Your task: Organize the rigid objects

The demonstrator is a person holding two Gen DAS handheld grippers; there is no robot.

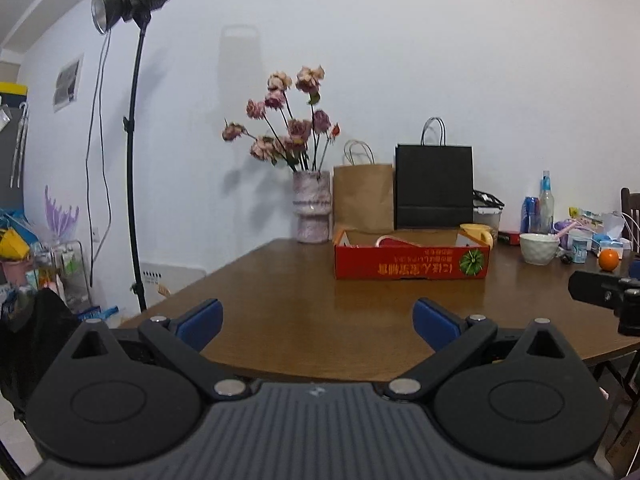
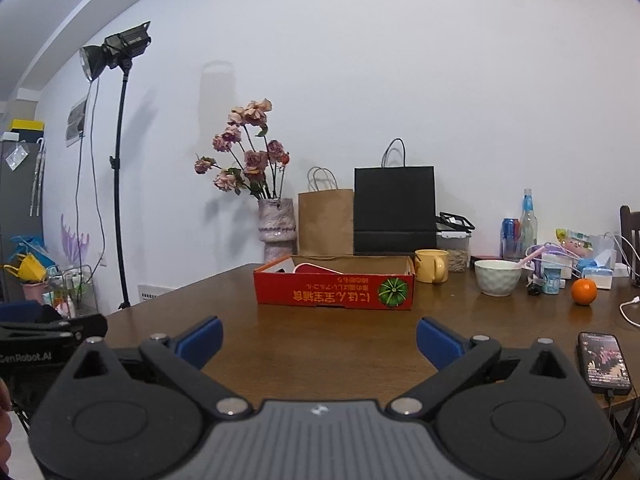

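A shallow red cardboard box sits on the brown table, with a red-and-white object lying inside. A yellow mug stands at the box's right end. A white bowl and an orange lie further right. My left gripper is open and empty over the table's near edge. My right gripper is open and empty, also short of the box.
A vase of dried flowers, a brown paper bag and a black bag stand along the wall. A phone lies at the table's right front. Bottles, cans and packets crowd the far right. A light stand stands left.
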